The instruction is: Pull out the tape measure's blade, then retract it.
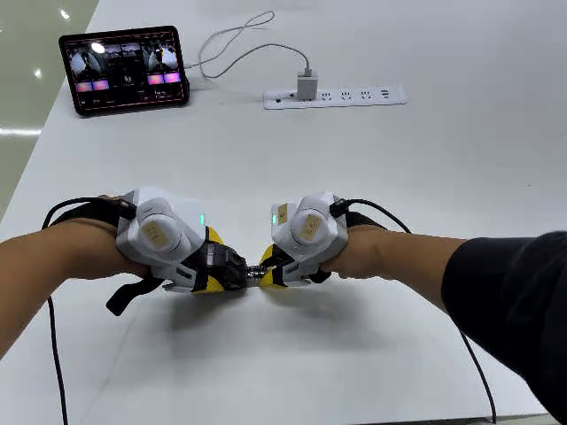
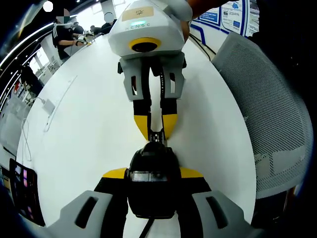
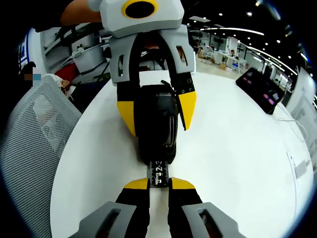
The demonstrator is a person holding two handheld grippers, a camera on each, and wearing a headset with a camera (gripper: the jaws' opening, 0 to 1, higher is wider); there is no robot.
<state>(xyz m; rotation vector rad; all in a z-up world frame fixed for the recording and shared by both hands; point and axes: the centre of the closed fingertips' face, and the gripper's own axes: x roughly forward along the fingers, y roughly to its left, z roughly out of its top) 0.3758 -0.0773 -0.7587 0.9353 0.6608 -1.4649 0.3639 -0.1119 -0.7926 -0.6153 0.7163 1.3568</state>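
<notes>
A black tape measure (image 1: 229, 264) sits low over the white table, with my left gripper (image 1: 221, 267) shut on its case. In the left gripper view the case (image 2: 151, 184) fills the space between my yellow-tipped jaws. My right gripper (image 1: 269, 271) faces it from the right, shut on the end of the blade (image 3: 159, 171). Only a short piece of blade with black markings shows between the case (image 3: 156, 124) and the right gripper (image 3: 159, 183). The two grippers are almost tip to tip; the right gripper (image 2: 156, 132) appears just beyond the case.
A tablet (image 1: 124, 69) lies at the far left of the table (image 1: 416, 195). A power strip (image 1: 337, 96) with a white charger (image 1: 306, 86) and cable is behind the grippers. A grey mesh chair (image 2: 262, 99) stands by the table's near edge.
</notes>
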